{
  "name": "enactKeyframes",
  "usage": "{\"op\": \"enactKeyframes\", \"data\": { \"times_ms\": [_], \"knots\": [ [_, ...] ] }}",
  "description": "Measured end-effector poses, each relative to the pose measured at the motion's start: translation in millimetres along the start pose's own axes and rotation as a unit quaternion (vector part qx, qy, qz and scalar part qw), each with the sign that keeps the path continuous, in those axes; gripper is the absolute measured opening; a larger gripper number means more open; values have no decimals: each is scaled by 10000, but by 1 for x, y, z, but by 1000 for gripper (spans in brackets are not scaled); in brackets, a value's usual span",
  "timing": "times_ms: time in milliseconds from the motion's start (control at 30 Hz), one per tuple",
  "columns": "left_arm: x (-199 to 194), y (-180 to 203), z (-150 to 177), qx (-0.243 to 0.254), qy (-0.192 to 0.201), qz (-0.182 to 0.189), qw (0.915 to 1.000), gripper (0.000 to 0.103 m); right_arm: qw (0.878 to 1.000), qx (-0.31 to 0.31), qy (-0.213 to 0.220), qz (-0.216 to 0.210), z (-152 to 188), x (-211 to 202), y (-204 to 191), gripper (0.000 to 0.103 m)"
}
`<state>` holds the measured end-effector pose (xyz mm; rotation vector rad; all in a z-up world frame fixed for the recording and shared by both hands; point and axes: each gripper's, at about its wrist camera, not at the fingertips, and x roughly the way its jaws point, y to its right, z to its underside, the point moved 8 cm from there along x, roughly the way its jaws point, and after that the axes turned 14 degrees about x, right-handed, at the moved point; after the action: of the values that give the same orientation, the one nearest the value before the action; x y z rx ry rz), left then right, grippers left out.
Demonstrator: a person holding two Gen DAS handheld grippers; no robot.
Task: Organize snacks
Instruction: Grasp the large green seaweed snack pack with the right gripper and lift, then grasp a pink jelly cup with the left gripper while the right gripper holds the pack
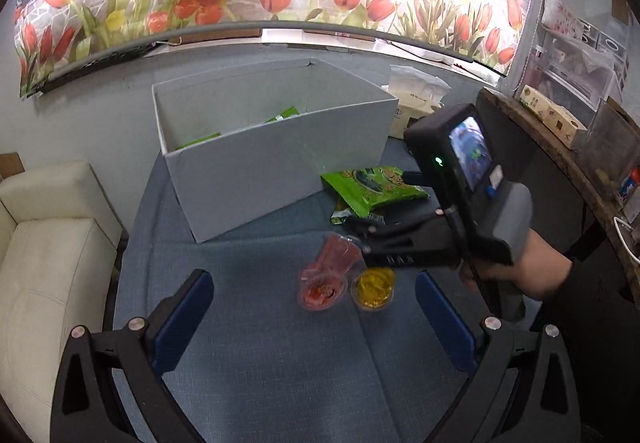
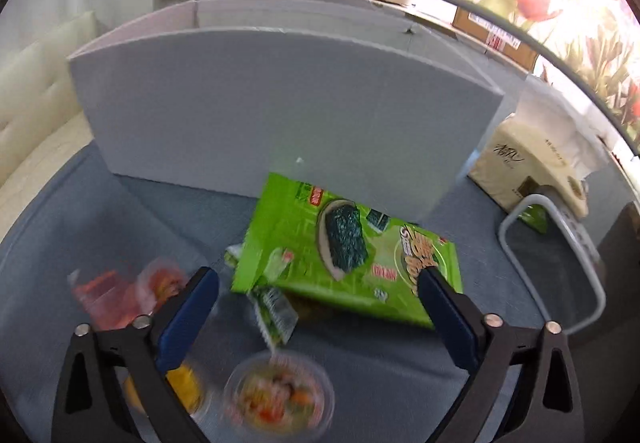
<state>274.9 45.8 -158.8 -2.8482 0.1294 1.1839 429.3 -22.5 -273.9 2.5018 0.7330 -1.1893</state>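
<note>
Right gripper [image 2: 320, 303] wide open, empty, nosing at the green pack [image 2: 344, 251] lying beside the box [image 2: 280, 103]. Best pinched across the flat edge, clear of the cups [image 2: 280, 395]. Left gripper [image 1: 314, 307] spread wide too, holding nothing, hovering over the table [image 1: 260, 363].

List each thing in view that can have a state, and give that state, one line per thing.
left gripper: open, empty.
right gripper: open, empty.
white box: open-topped, green packets inside.
big green seaweed packet: on the table outside the box.
red jelly cup: upright, sealed.
yellow jelly cup: upright.
</note>
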Motion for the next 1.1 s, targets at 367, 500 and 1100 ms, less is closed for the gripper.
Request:
{"op": "enactKeyframes", "data": {
  "times_ms": [367,500,1100],
  "knots": [
    [17,-5,22,-83,-180,27,9998,103,9996,-235,154,-42,-7,-6,-2,50],
    [38,2,28,144,-247,111,9995,103,9989,-76,405,-228,-20,-28,3,38],
    [103,5,18,459,-568,984,9925,102,9849,933,866,-1176,-46,-123,28,14]
  ]
}}
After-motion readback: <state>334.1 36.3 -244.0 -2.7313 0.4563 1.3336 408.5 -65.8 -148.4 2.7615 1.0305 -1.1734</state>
